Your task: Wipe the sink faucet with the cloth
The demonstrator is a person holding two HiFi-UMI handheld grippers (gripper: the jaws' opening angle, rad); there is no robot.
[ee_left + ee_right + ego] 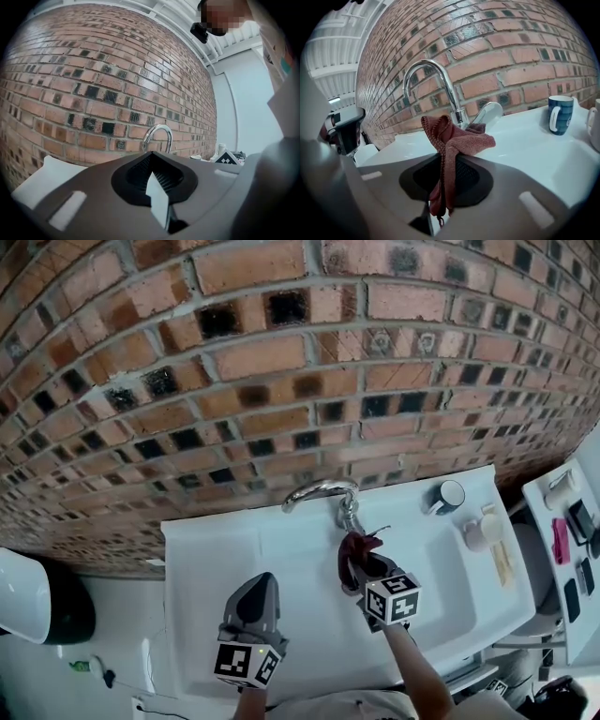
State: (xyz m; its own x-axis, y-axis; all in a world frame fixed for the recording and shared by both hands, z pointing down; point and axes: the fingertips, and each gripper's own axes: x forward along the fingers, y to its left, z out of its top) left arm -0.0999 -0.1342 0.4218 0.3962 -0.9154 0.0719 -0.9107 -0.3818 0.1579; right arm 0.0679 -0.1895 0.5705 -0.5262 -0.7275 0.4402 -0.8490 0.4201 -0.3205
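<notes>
Pinching the cloth (454,140), the right gripper (443,161) has its jaws pressed on the fabric. The dark red cloth bunches up above the tips, and a tail of it hangs down between the jaws. In the right gripper view the cloth sits right in front of the faucet (436,75) base and its lever; contact can't be judged from here. In the head view the right gripper (356,563) is over the sink (281,549), and the cloth (357,547) is at the foot of the faucet (323,489), overlapping it. The chrome spout curves to the left from there.

The left gripper (261,582) is held over the left part of the sink, well apart from the cloth. In its own view the left gripper (152,164) has its jaws pressed together at the tips with nothing between them, and it points toward the faucet (158,133) further off.

A blue mug (447,496) stands on the sink rim to the right of the faucet; it also shows in the right gripper view (560,114). A brick wall (281,362) stands behind the sink.
</notes>
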